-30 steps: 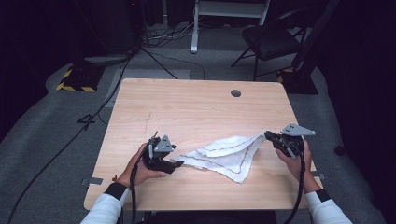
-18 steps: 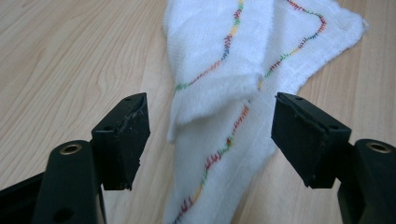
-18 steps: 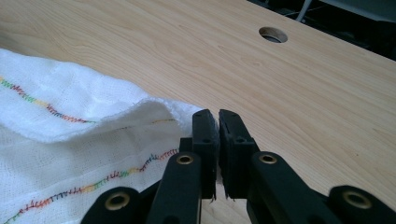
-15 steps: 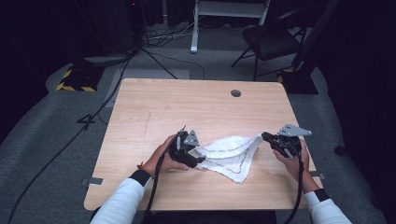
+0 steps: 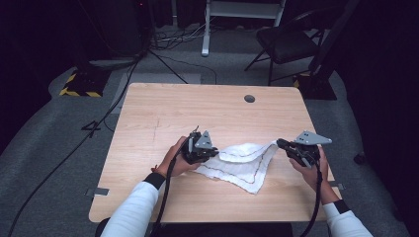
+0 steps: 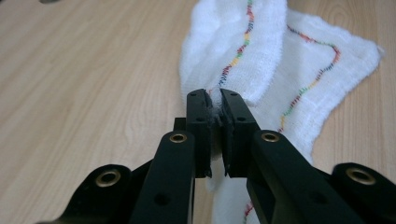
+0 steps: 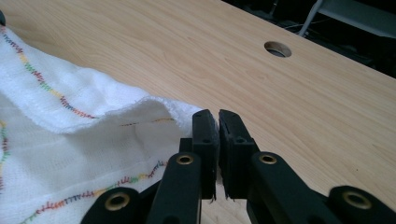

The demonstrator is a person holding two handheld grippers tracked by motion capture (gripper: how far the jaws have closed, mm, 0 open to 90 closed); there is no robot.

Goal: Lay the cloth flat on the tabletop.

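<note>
On the wooden table (image 5: 163,113), toward its near edge, lies a white cloth with multicoloured stitching (image 5: 242,165), rumpled and half doubled over. At nine o'clock of the cloth the left gripper (image 5: 212,152) has just been closing, and its jaws now pinch a fold of the fabric. At three o'clock the right gripper (image 5: 282,144) is pressed together on the far corner. Both ends look gripped; the folding or spreading itself seems yet to come.

Light wood table (image 5: 163,113) with round cable hole (image 5: 249,98), grey carpet floor (image 5: 44,148), dark surroundings, black chair (image 5: 286,44), yellow-black striped base (image 5: 79,86), floor cables (image 5: 99,123), white desk frame (image 5: 242,7).
</note>
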